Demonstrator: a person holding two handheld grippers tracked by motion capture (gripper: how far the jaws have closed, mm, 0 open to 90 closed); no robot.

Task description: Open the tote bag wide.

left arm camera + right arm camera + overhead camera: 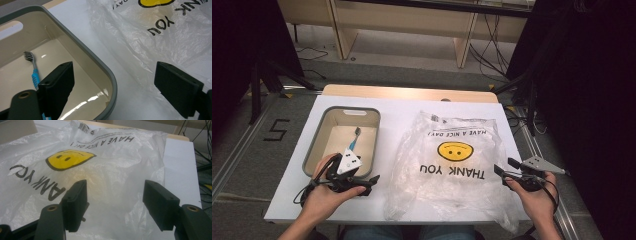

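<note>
So the crinkly clear plastic bag with the yellow smiley face and black "THANK YOU" print was lying flat on the white table top, right between the two hands. The left gripper sat at the bag's left edge, just beside the near corner of the grey-rimmed beige plastic tub, jaws spread wide with nothing in them. In the left gripper view one jaw hung over the tub's rim and the other over the bag's edge, not pinching either. The right gripper was at the bag's right edge, jaws also wide apart and empty; in the right gripper view the bag spread out under and beyond them, though whether the tips touched the film was hard to tell.

Inside the tub lay a toothbrush with a blue-and-white handle, bristles toward the far wall.

The table had a pale wood strip along its far edge. Beyond it were grey carpet floor, pale wooden furniture legs, loose black cables, and dark curtains on both sides.

The toothbrush handle's lower end was hidden behind the left jaw in the left gripper view, and the small label print at the bag's far end was too blurry to read.
</note>
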